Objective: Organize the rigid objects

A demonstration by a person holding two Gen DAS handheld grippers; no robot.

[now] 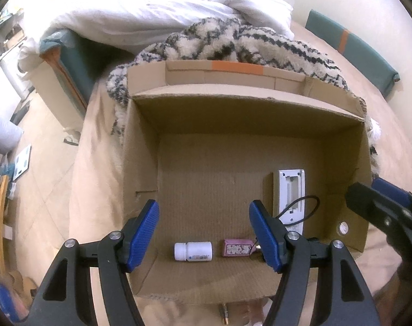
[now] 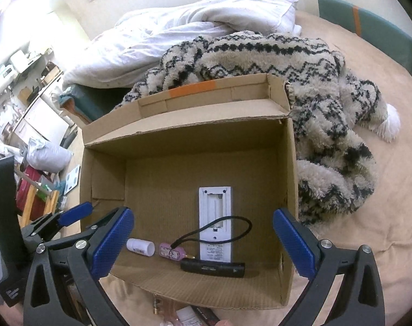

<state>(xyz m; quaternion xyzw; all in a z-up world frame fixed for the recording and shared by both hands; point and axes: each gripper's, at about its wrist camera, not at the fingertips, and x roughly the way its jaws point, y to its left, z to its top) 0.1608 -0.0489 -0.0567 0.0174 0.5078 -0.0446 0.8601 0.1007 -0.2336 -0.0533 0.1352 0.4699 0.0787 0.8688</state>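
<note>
Both grippers hover open above the cardboard box (image 2: 289, 190).

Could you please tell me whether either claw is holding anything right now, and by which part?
Nothing is held: the left claw and right claw both stand open above the brown cardboard box.

both wrist cams look down, close, into box (image 1: 140, 163).

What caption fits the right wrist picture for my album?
Open right tool above a cardboard box holding a white bottle, pink case, white remote and black stick.
</note>
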